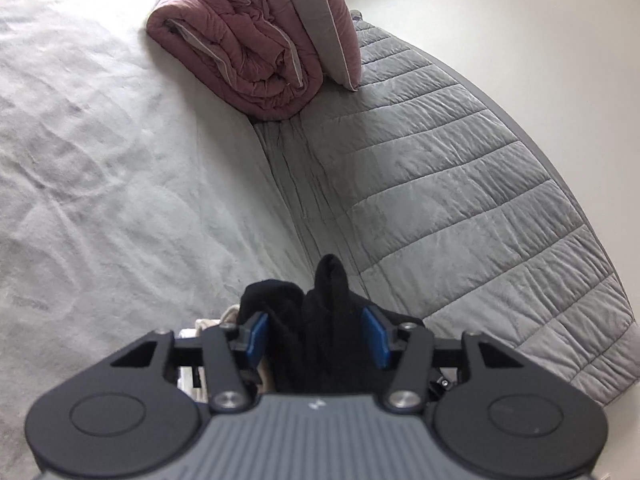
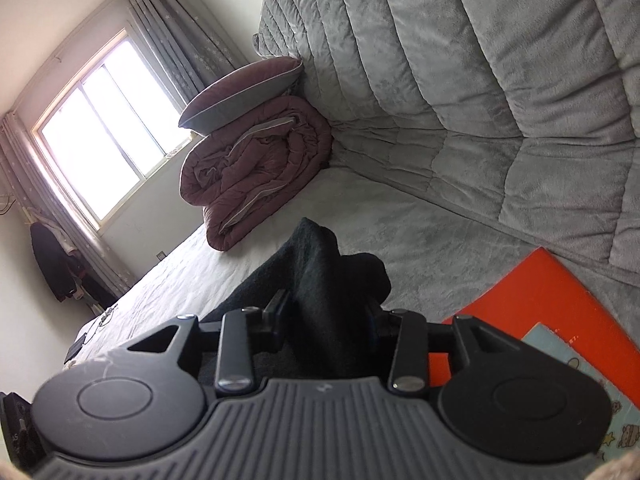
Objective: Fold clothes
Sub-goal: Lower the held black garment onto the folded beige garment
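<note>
In the left wrist view, a pale bed sheet [image 1: 100, 140] fills the left side, with a rolled pink quilt [image 1: 244, 40] at the top and a grey-and-pink pillow [image 1: 324, 28] leaning against it. To the right runs a grey quilted cover [image 1: 460, 168]. At the bottom, the left gripper [image 1: 318, 334] has its jaws set fairly wide, with a bunched black garment [image 1: 320, 312] standing up between the blue pads [image 1: 376, 336]; whether the pads press the cloth I cannot tell.

In the right wrist view, a bright window [image 2: 104, 124] with grey curtains [image 2: 176, 28] sits at left, dark clothes [image 2: 52, 264] hanging below it. The same quilt and pillow lie in the middle. The right gripper [image 2: 326, 312] has its jaws closed in on a fold of the black garment, which is lifted above the bed. An orange mat [image 2: 540, 292] lies at right.
</note>
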### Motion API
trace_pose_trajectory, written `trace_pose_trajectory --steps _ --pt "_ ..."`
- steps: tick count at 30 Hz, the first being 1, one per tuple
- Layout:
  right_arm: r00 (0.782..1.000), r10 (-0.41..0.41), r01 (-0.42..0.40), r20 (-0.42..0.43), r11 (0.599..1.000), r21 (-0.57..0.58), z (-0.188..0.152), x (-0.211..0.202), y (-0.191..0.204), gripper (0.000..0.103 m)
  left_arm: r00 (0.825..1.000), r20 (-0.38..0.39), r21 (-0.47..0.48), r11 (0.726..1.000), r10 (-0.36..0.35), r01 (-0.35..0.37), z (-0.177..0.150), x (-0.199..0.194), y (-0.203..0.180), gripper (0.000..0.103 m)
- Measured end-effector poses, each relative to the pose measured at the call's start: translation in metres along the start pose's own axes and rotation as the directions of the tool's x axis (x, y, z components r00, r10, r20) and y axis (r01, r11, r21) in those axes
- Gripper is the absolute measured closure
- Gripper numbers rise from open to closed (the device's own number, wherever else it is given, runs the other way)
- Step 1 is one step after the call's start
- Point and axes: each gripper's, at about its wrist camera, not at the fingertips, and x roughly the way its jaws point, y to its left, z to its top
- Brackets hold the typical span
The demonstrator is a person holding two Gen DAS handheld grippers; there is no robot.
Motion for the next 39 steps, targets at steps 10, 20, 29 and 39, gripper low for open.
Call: trace_pose_trajectory --steps 10,20,29,39 --pt "0.999 -0.006 0.005 0.046 1.0 0.008 0.0 -0.008 -0.001 0.062 0.996 0.055 0.073 0.994 0.072 -0.076 0.0 0.008 -0.011 0.069" --pt "0.995 -0.091 0.091 0.028 0.996 0.001 -0.004 -0.004 -0.003 0.074 0.992 0.084 0.197 0.975 0.09 -0.105 -0.014 0.008 -0.024 0.074" --pt "0.981 -0.171 0.173 0.088 0.985 -0.016 0.0 -0.019 0.002 0.062 0.982 0.151 0.183 0.974 0.109 -0.136 -0.002 -0.023 -0.027 0.058" --pt "0.983 -0.064 0.083 0.175 0.991 -0.103 -0.006 -0.032 0.026 0.062 0.992 0.126 0.399 0.914 0.026 -0.075 -0.014 -0.026 -0.073 0.052"
